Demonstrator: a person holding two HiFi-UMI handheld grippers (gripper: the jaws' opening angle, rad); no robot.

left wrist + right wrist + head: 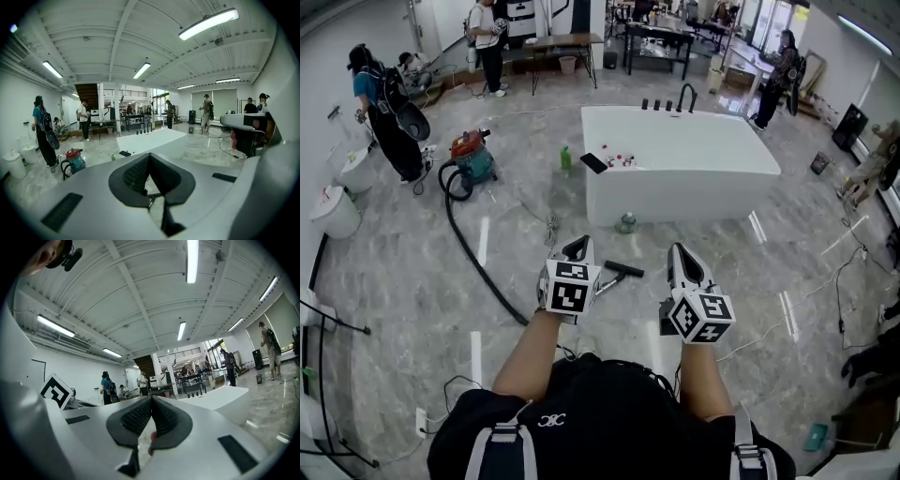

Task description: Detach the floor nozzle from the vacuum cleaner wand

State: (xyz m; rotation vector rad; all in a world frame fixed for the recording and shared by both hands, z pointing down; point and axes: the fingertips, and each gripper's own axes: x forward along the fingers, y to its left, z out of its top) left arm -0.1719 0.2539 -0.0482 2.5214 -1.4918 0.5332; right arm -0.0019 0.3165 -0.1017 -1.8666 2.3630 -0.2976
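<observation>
In the head view a black floor nozzle lies on the marble floor between my two grippers, a little ahead of them. Its thin wand runs back and left, vanishing behind the left gripper's marker cube. A black hose curves across the floor to a red and teal vacuum cleaner, which also appears as the vacuum cleaner. My left gripper is shut and empty, just left of the nozzle. My right gripper is shut and empty, to the nozzle's right. Each gripper view shows its own jaws closed: left gripper, right gripper.
A white bathtub stands ahead, with a green bottle at its left end and a small can on the floor in front. Several people stand around the room. Cables lie on the floor at right, and toilets sit at left.
</observation>
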